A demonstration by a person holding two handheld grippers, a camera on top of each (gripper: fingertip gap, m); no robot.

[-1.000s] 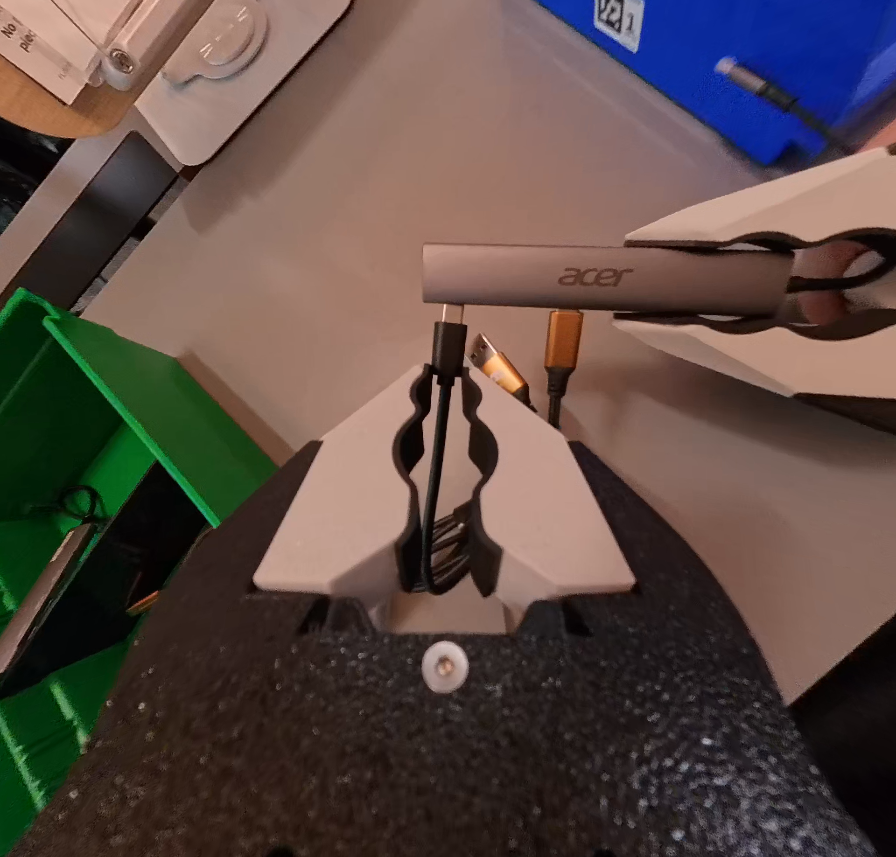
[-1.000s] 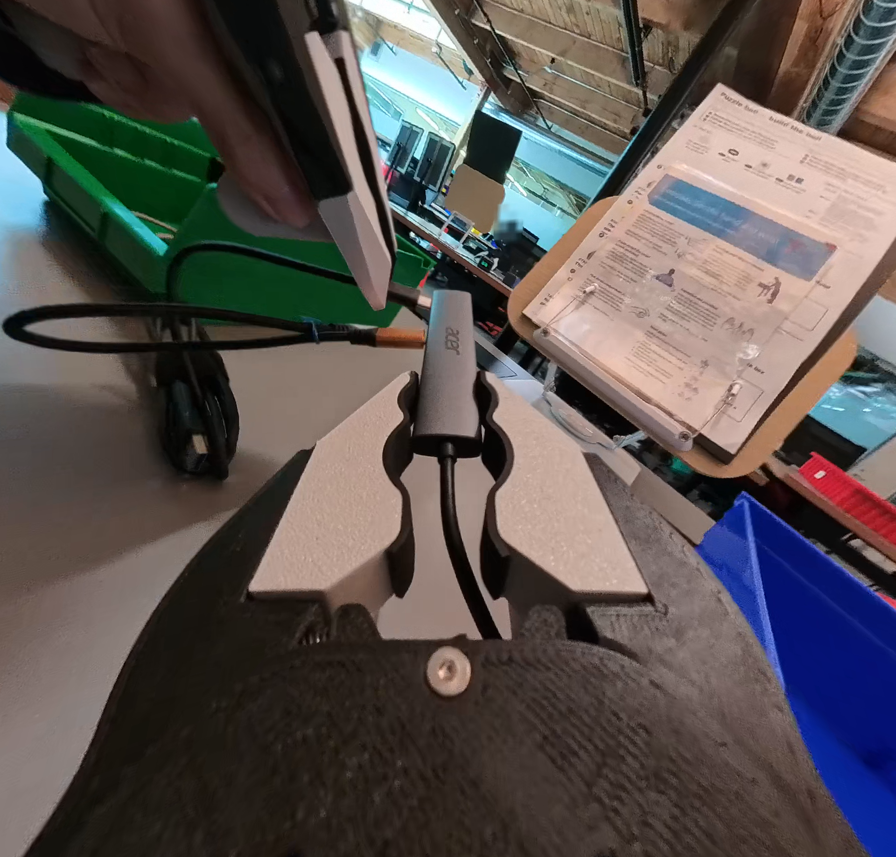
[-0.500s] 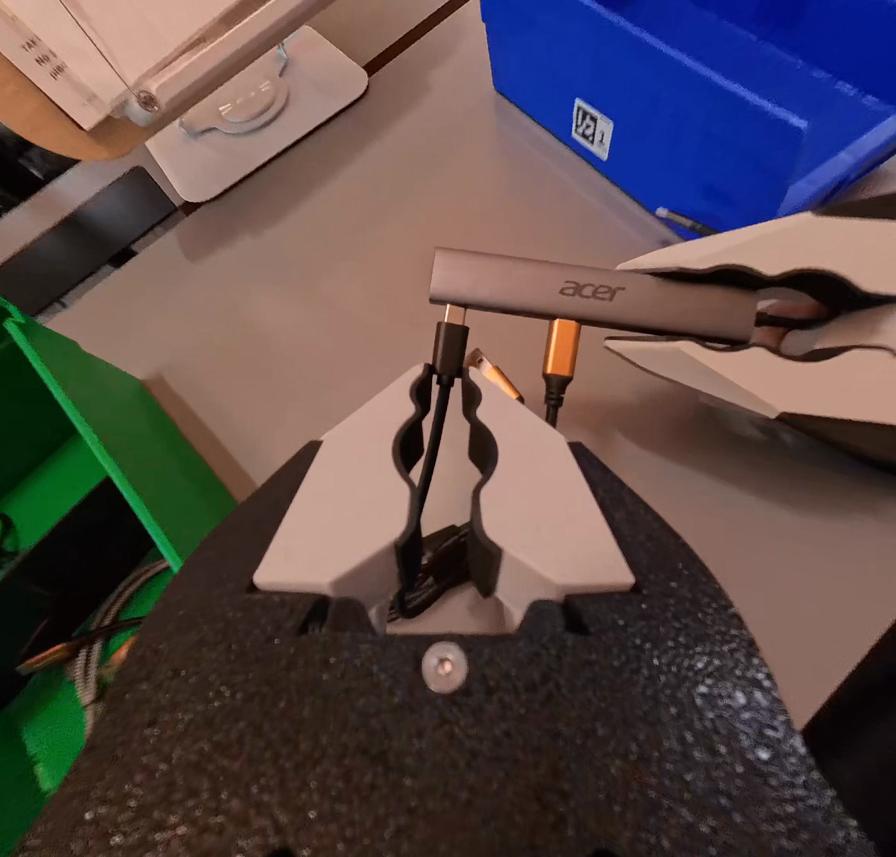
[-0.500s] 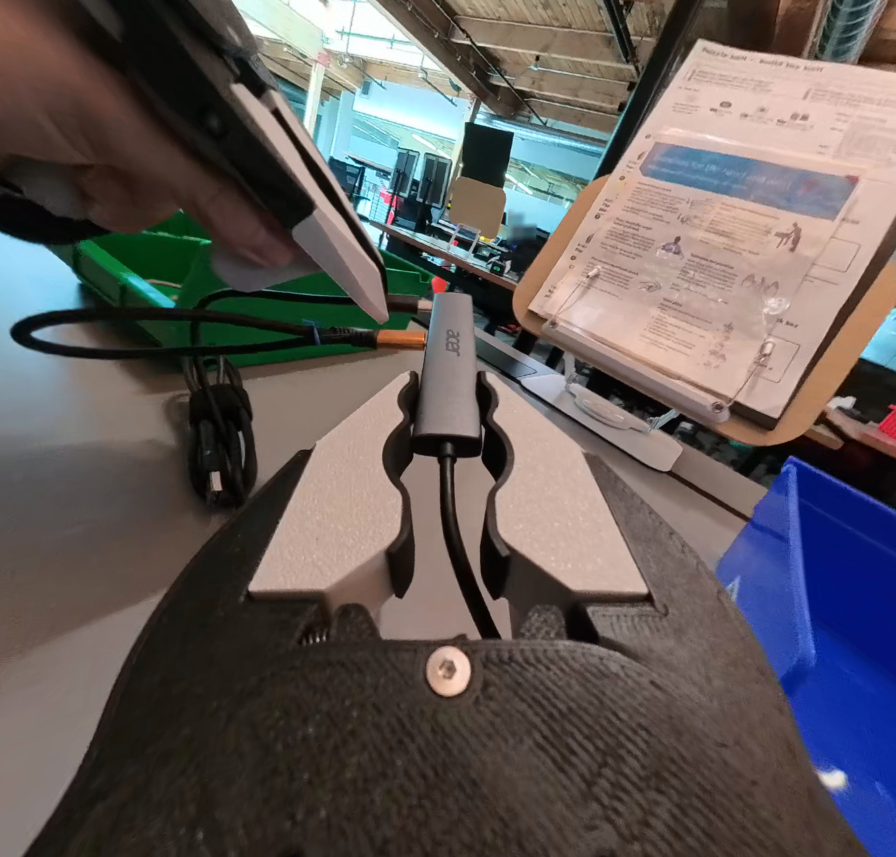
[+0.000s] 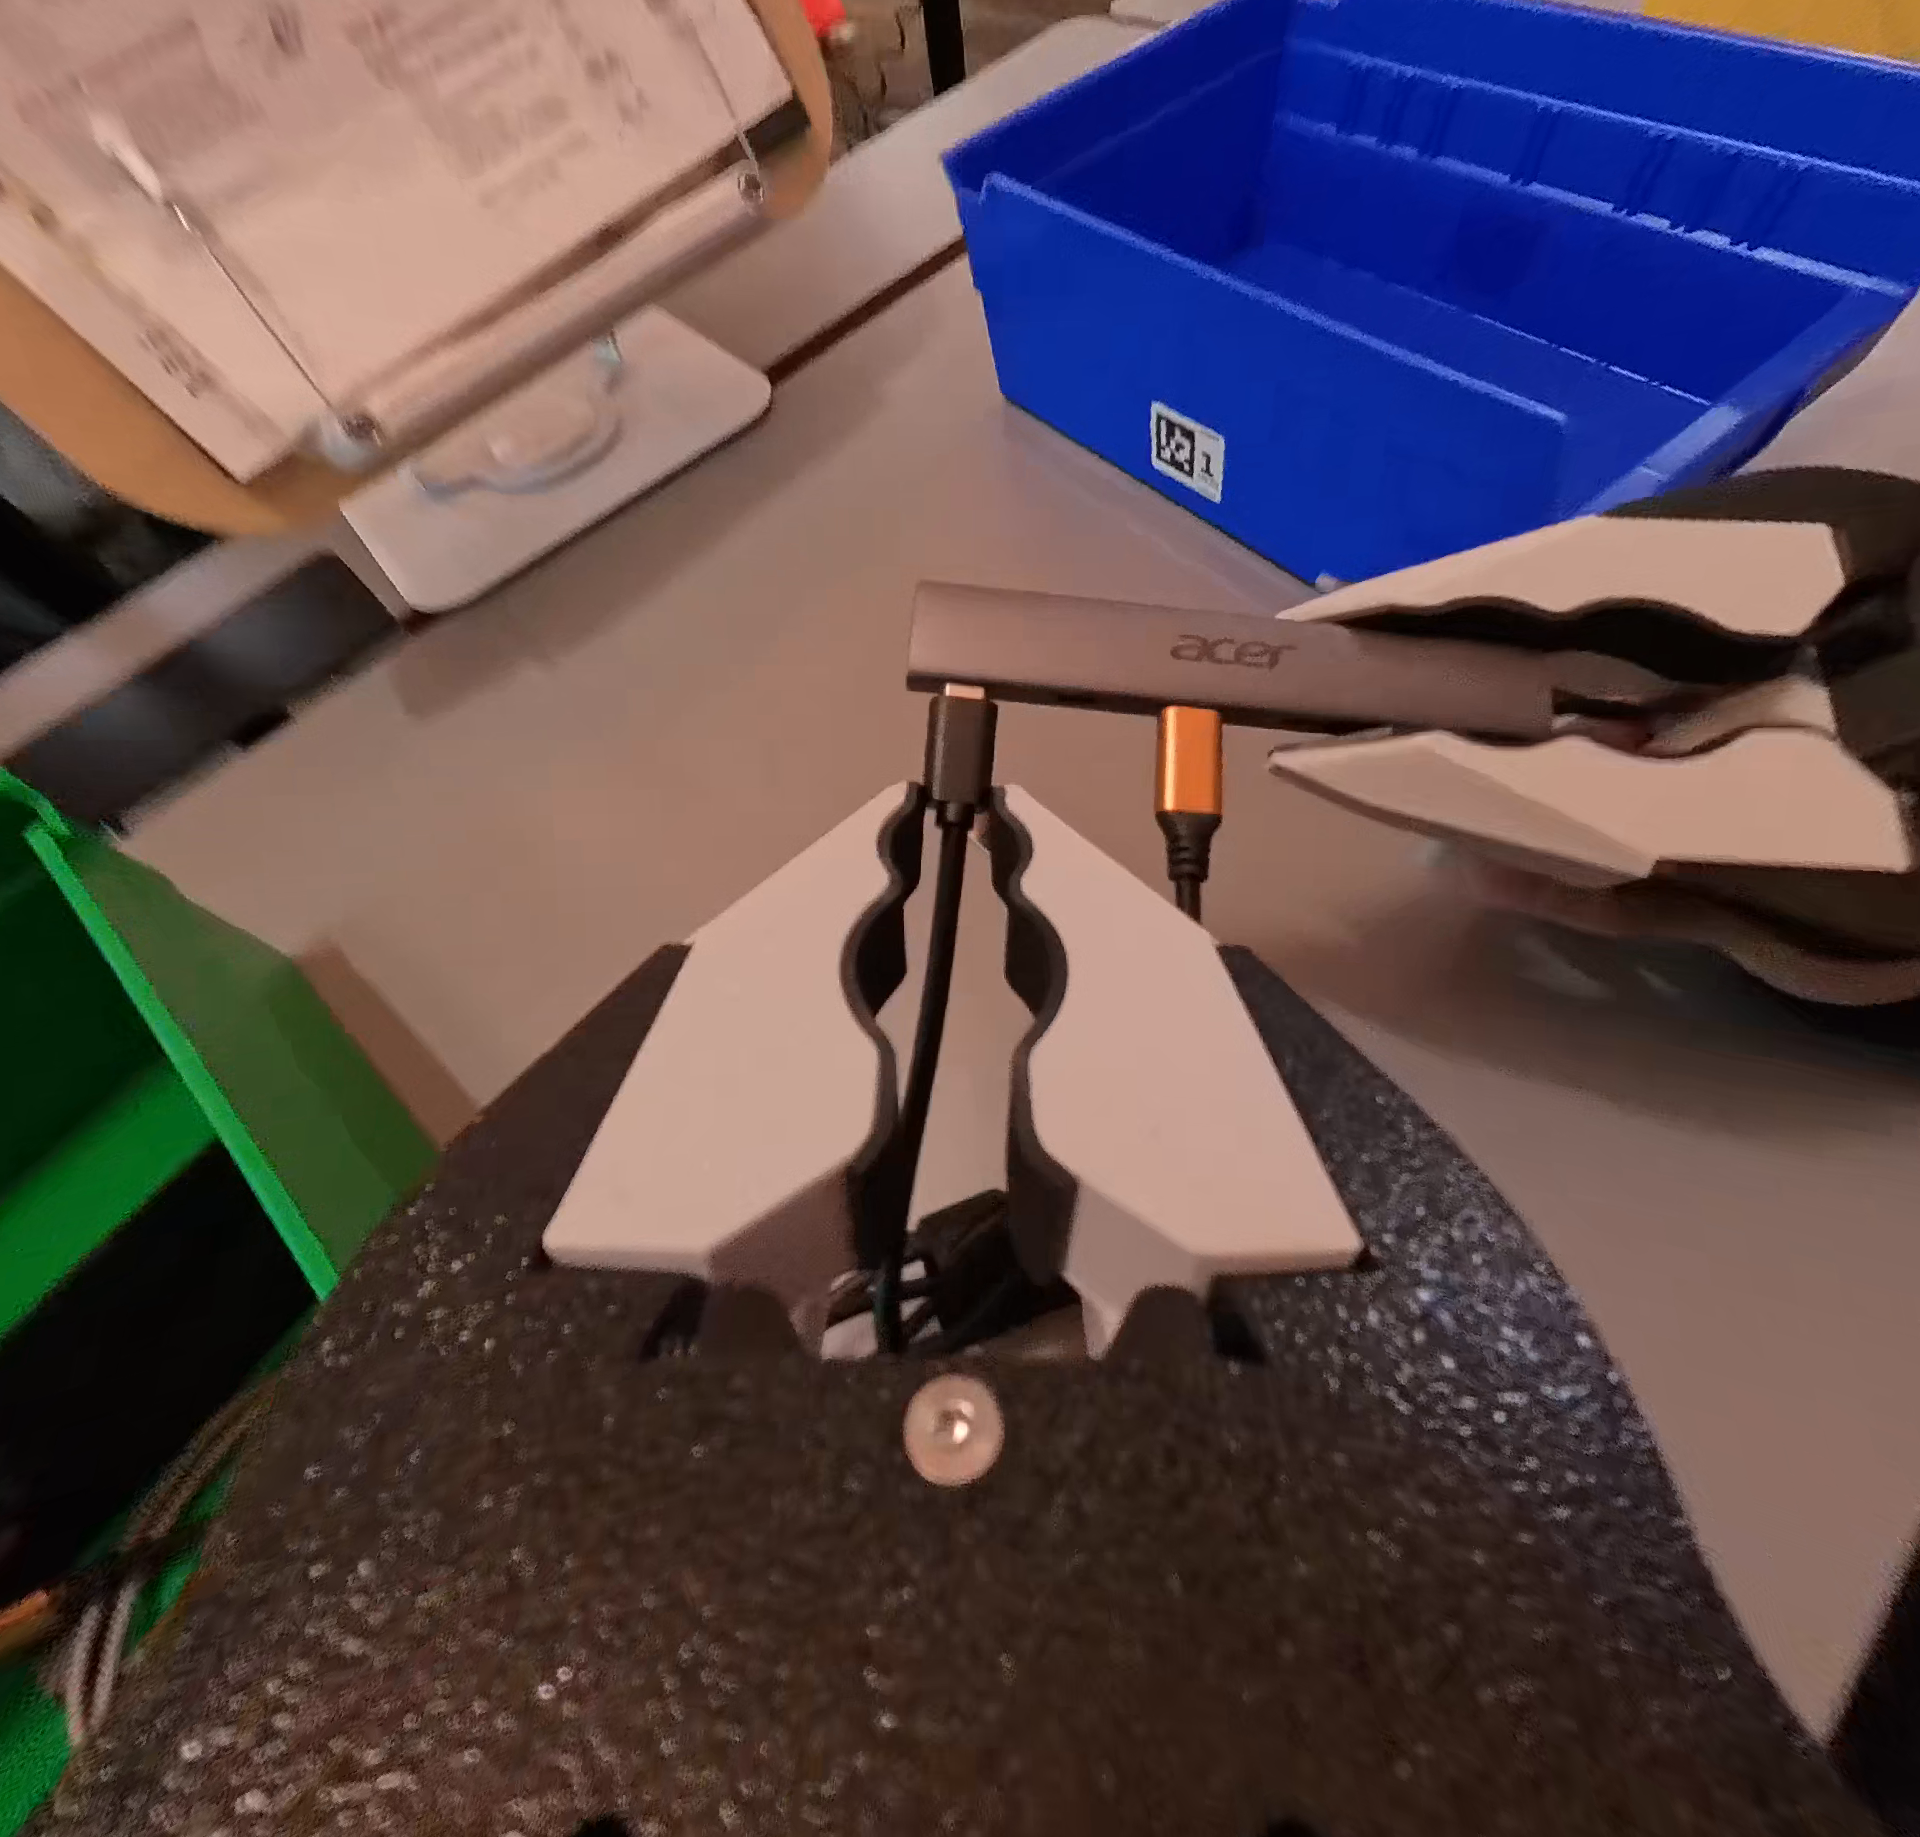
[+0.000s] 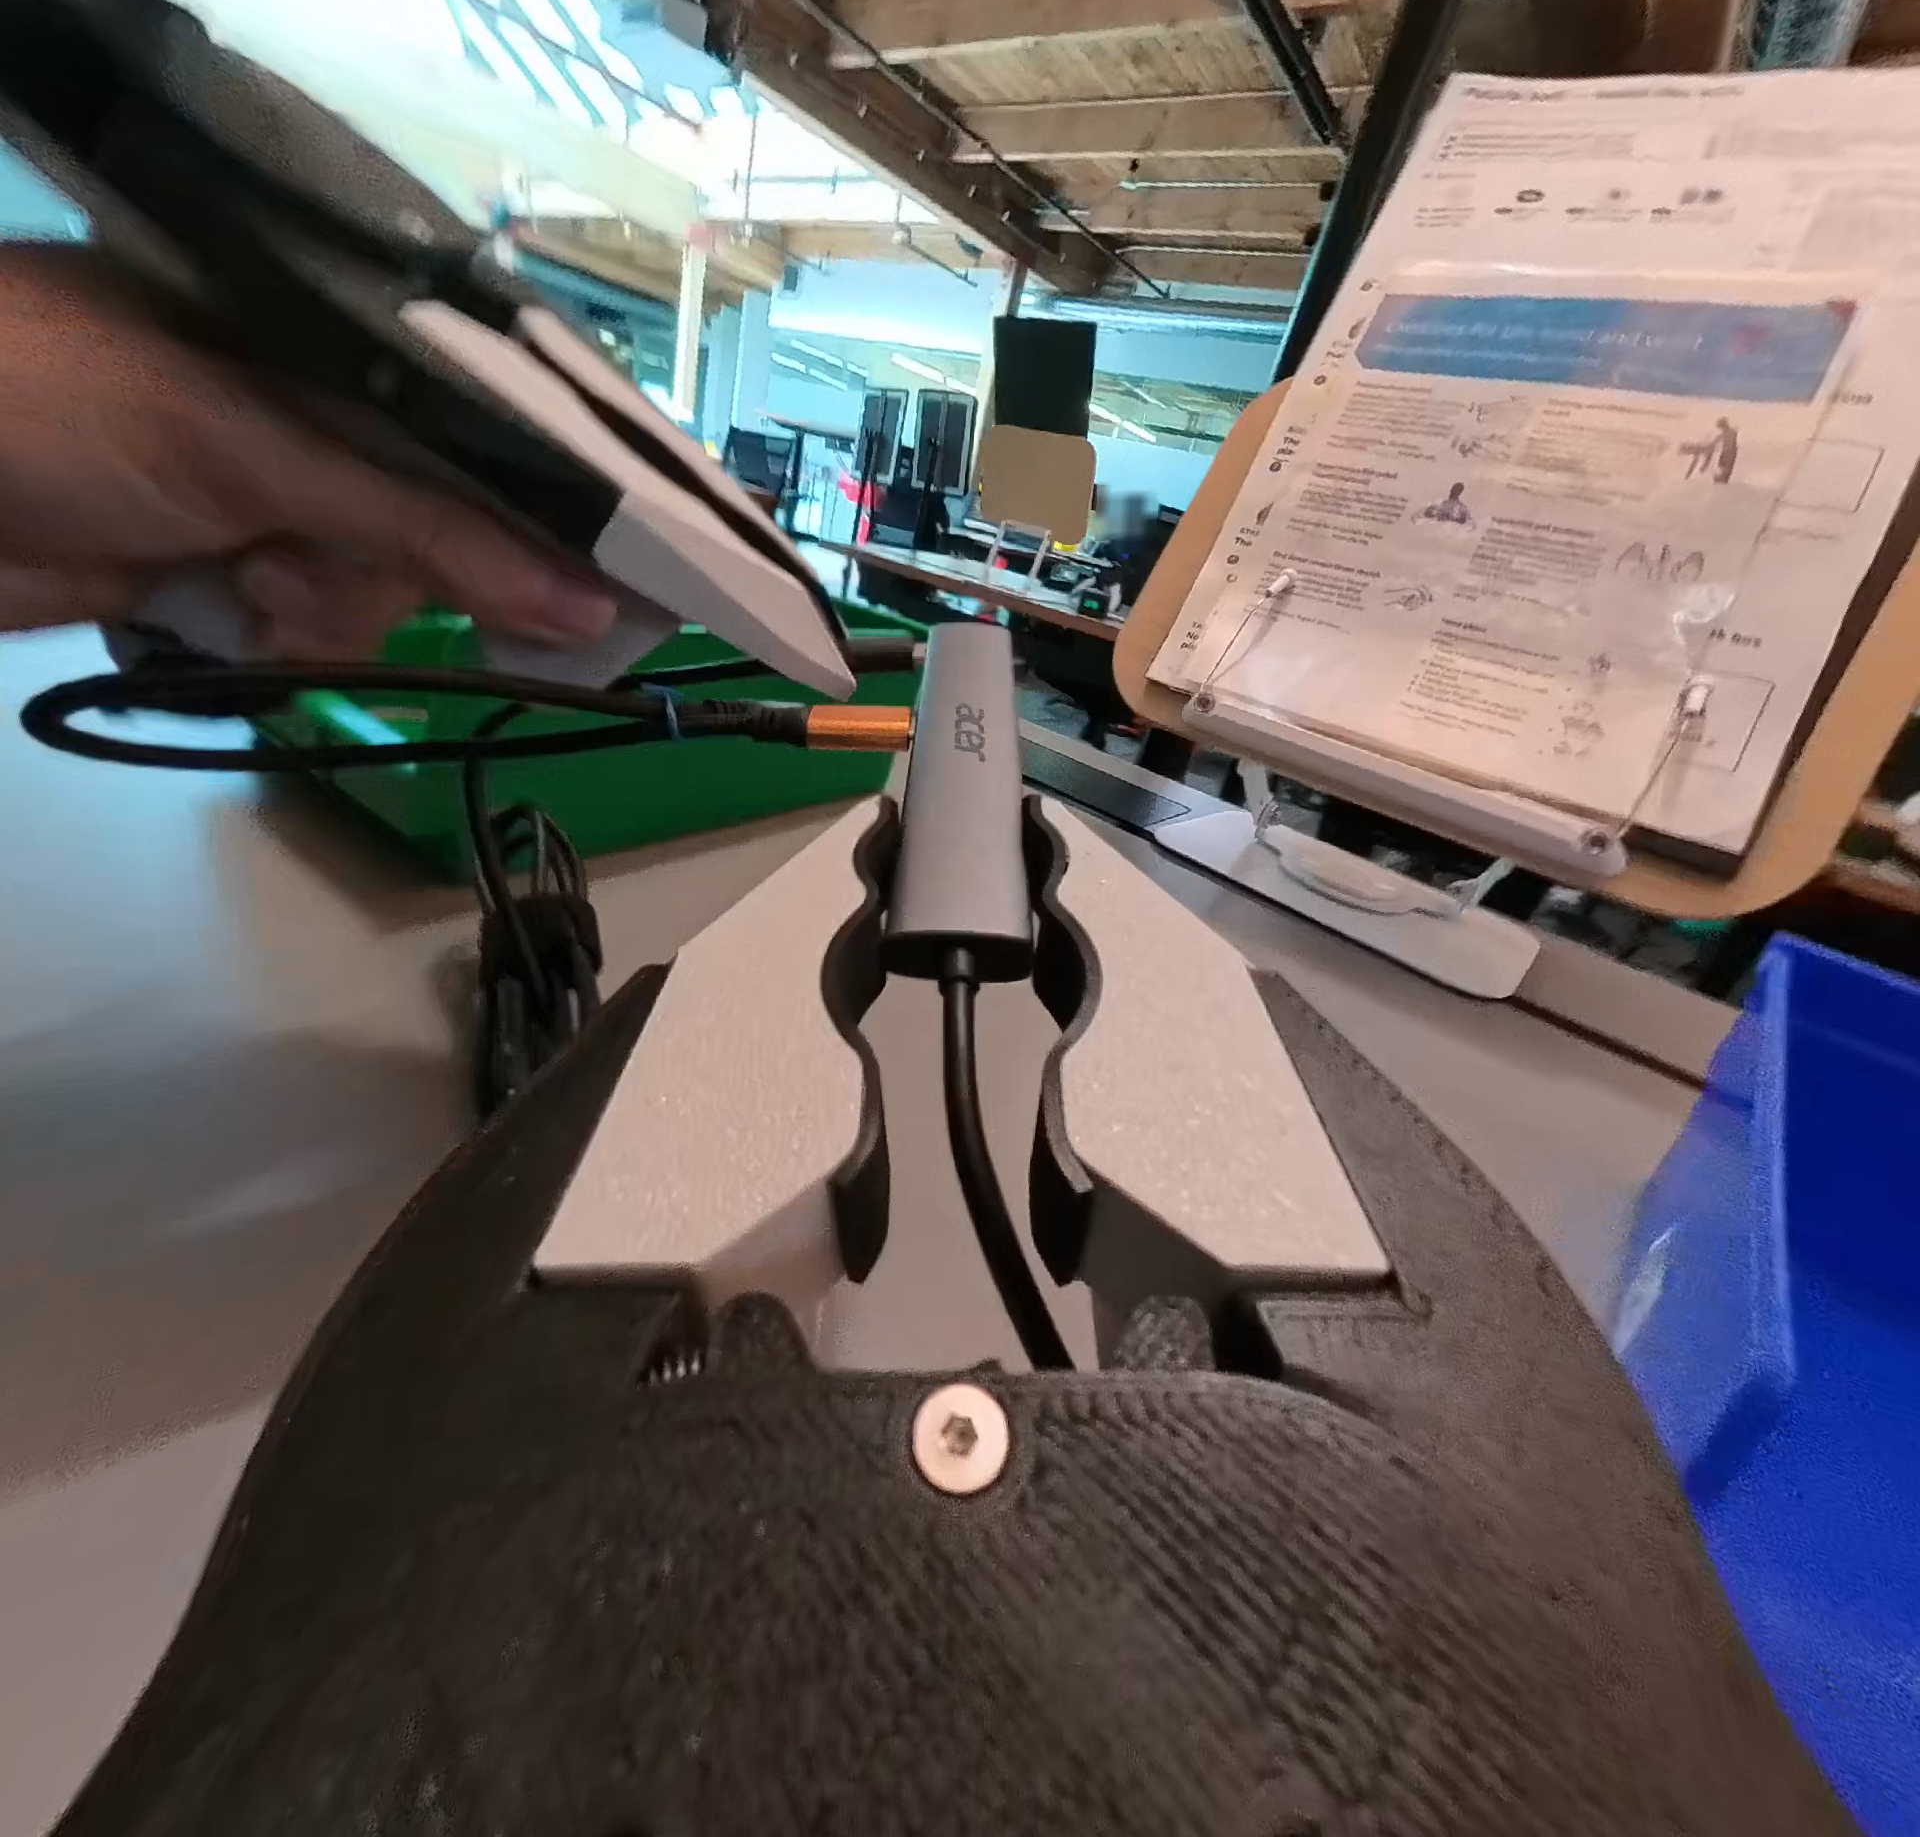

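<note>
A slim grey USB hub is held level above the grey table. My right gripper is shut on the hub's cable end. My left gripper is shut on a black cable plug that sits in the hub's side port near its free end. An orange-sleeved plug sits in a port beside it; its black cable loops away to the left in the right wrist view. The right gripper's fingers show at the right of the left wrist view.
A blue bin stands on the table behind the hub. A green bin is at the left. A document stand with printed sheets stands at the back. A bundled black cable lies on the table. A hand holds the left gripper. Spacing between my two grippers at the tips: around 7 centimetres.
Both grippers have lifted and tilted up together with the hub, so the blue bin and document stand show more fully. The black plug has stayed at the hub's port.
</note>
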